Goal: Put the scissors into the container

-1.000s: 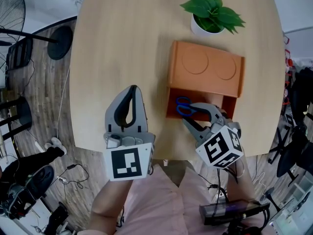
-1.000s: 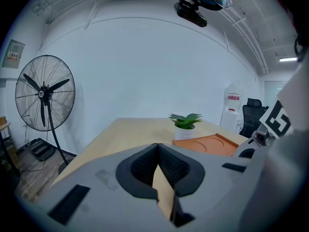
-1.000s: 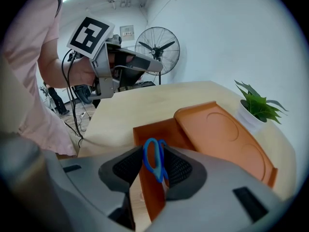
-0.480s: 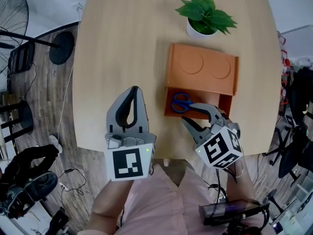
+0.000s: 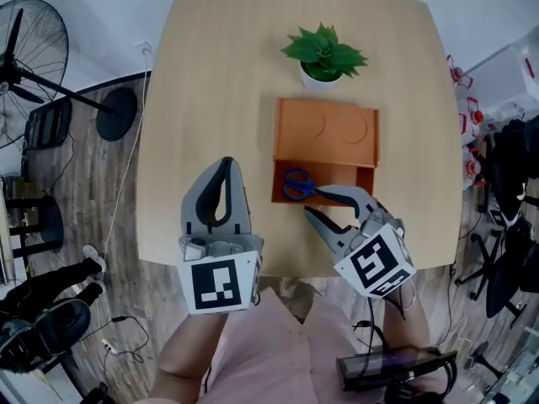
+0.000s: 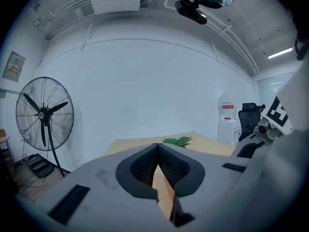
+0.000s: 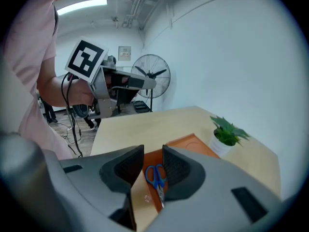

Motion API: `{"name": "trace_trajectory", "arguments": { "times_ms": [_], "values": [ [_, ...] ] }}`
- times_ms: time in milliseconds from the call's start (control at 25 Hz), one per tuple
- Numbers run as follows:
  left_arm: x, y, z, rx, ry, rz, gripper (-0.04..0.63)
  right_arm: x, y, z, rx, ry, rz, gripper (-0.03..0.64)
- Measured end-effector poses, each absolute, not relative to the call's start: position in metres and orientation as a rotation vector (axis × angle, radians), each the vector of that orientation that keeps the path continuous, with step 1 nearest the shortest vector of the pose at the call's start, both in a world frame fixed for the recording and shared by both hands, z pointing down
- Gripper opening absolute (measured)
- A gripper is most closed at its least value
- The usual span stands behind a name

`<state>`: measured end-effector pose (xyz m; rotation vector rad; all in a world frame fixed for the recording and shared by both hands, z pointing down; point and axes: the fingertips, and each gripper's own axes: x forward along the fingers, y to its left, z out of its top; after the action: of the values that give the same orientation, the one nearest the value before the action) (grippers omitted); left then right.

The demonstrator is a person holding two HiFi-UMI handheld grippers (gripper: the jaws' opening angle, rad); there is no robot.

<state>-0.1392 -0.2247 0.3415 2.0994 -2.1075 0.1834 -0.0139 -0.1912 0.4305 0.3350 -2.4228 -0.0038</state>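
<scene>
Blue-handled scissors (image 5: 296,185) (image 7: 155,176) lie inside the open front tray of the orange container (image 5: 327,133) (image 7: 186,144) on the wooden table. My right gripper (image 5: 322,202) (image 7: 153,161) hovers just in front of that tray, open, with nothing between its jaws; the scissors lie beyond its tips, apart from them. My left gripper (image 5: 225,163) (image 6: 157,149) is held above the table's near left part, its jaws pressed together and holding nothing.
A small potted plant (image 5: 322,53) (image 7: 227,134) stands behind the container. The table (image 5: 219,82) has bare wood to the left. A standing fan (image 5: 34,57) (image 6: 44,115) and cables sit on the floor at left; office chairs are at the right.
The head view has pulled back, so the table looks smaller. My right gripper has drawn slightly away from the scissors, which stay in the tray. The left gripper holds its place.
</scene>
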Motion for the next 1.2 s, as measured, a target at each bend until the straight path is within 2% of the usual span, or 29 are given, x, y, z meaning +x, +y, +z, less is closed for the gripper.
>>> {"name": "trace_trajectory", "arguments": {
  "times_ms": [440, 800, 1200],
  "values": [
    [-0.093, -0.186, 0.232, 2.309, -2.200, 0.042, 0.005, 0.003, -0.191, 0.277, 0.871, -2.774, -0.178, 0.003],
    [-0.058, -0.159, 0.200, 2.433, -2.178, 0.001, 0.005, 0.042, -0.182, 0.229, 1.165, -2.779, -0.255, 0.000],
    [-0.041, -0.152, 0.195, 2.489, -2.143, -0.005, 0.005, 0.054, -0.173, 0.218, 1.245, -2.764, -0.300, 0.000]
  ]
}}
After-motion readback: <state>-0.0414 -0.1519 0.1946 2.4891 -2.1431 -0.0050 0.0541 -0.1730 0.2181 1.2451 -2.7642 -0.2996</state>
